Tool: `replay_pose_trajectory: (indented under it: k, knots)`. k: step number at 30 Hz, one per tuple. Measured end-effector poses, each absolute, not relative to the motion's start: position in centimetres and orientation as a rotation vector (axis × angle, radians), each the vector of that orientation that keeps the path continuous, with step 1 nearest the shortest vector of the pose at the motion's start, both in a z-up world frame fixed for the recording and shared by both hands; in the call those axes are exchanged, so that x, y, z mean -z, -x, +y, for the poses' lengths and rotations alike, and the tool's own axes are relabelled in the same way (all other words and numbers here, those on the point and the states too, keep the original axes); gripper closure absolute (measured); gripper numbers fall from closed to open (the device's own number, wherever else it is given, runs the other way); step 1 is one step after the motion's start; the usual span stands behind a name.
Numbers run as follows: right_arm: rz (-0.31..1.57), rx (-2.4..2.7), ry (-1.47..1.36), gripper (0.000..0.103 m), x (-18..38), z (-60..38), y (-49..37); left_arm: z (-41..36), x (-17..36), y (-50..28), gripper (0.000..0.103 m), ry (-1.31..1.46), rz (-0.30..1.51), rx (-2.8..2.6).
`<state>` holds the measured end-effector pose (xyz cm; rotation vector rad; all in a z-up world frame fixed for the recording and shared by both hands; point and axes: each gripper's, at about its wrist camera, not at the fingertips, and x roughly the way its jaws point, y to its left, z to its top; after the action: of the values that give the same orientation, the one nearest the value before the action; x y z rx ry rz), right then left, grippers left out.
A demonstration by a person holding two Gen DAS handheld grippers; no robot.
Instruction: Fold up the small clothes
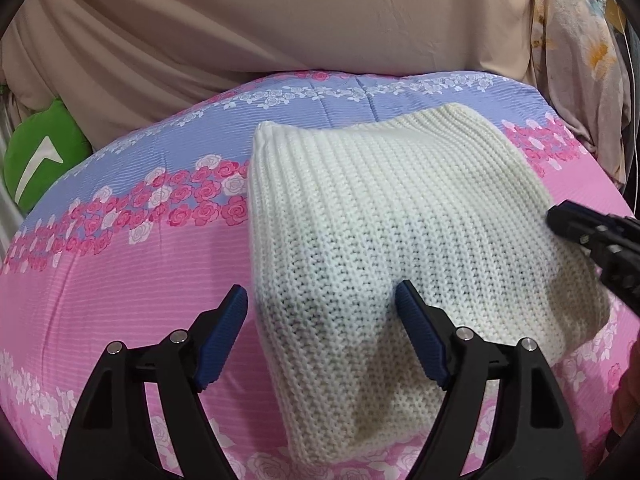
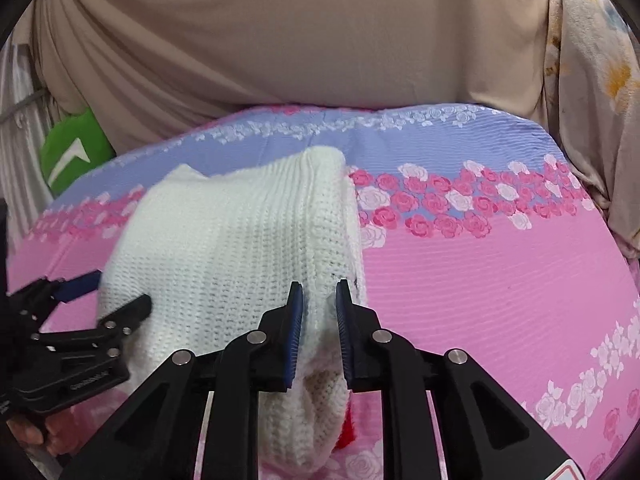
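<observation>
A floral quilt (image 1: 120, 280) is spread over the bed. A white knit (image 1: 380, 220) lies on it, its near edge lifted. The right gripper (image 2: 319, 292) is clenched on that edge. The left gripper (image 1: 320, 292) is spread wide, the knit's corner between its jaws, ungripped.

Floral quilt (image 1: 120, 280), green cushion (image 1: 40, 156), beige sheet (image 1: 280, 20)

The knitted garment (image 1: 384, 216) lies on the quilt (image 1: 120, 280), curtain (image 1: 280, 20) behind.
</observation>
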<state>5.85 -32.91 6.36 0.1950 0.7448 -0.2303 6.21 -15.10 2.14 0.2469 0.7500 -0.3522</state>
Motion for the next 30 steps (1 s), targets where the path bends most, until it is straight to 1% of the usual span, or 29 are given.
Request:
replay_pose_trajectory:
  k: [2, 5, 6, 11, 13, 15, 16, 20, 21, 22, 23, 24, 25, 27, 29, 30]
  knots:
    - [0.737, 0.229, -0.196, 0.089, -6.6, -32.7, -5.2, -14.9, -2.6, -5.9, 0.029, -0.227, 0.747, 0.357]
    - [0.806, 0.255, -0.166, 0.088, -4.1, -32.6, -5.9, -15.0, -2.8, -5.5, 0.029, -0.219, 0.746, 0.368]
    - [0.798, 0.263, -0.169, 0.088, -4.0, -32.6, -5.7, -15.1, -2.6, -5.5, 0.029, -0.225, 0.751, 0.368]
    - [0.728, 0.219, -0.201, 0.086, -6.7, -31.8, -2.9, -15.1, -2.2, -5.2, 0.029, -0.230, 0.765, 0.364]
    - [0.764, 0.209, -0.208, 0.085, -5.7, -31.7, -2.8, -15.1, -2.1, -5.1, 0.029, -0.228, 0.767, 0.364]
    - [0.836, 0.221, -0.208, 0.084, -3.4, -31.7, -3.5, -15.2, -1.9, -5.1, 0.029, -0.231, 0.771, 0.362]
    - [0.855, 0.216, -0.218, 0.080, -2.4, -31.8, -3.7, -15.3, -1.8, -5.0, 0.029, -0.234, 0.771, 0.359]
    - [0.812, 0.206, -0.235, 0.077, -3.7, -31.4, -2.6, -15.1, -1.7, -4.8, 0.029, -0.231, 0.777, 0.357]
    - [0.797, 0.195, -0.248, 0.077, -4.3, -31.5, -2.3, -14.8, -1.7, -4.7, 0.027, -0.223, 0.782, 0.361]
    - [0.780, 0.180, -0.266, 0.073, -4.9, -31.6, -1.9, -14.5, -1.9, -4.6, 0.025, -0.209, 0.786, 0.366]
    - [0.761, 0.173, -0.280, 0.069, -5.5, -31.9, -1.5, -14.2, -2.1, -4.5, 0.021, -0.191, 0.787, 0.375]
    - [0.744, 0.174, -0.285, 0.059, -6.0, -32.2, -1.3, -13.8, -2.3, -4.5, 0.016, -0.167, 0.787, 0.389]
    - [0.725, 0.184, -0.283, 0.050, -6.6, -32.5, -1.1, -13.3, -2.7, -4.4, 0.015, -0.133, 0.786, 0.411]
    - [0.714, 0.207, -0.271, 0.043, -7.2, -33.1, -1.3, -12.4, -3.6, -4.7, 0.010, -0.078, 0.788, 0.446]
    - [0.725, 0.205, -0.274, 0.039, -7.3, -34.0, -2.0, -11.8, -4.0, -5.5, 0.009, -0.040, 0.799, 0.472]
    - [0.734, 0.197, -0.281, 0.035, -7.1, -34.4, -2.5, -11.6, -4.1, -6.1, 0.008, -0.026, 0.809, 0.474]
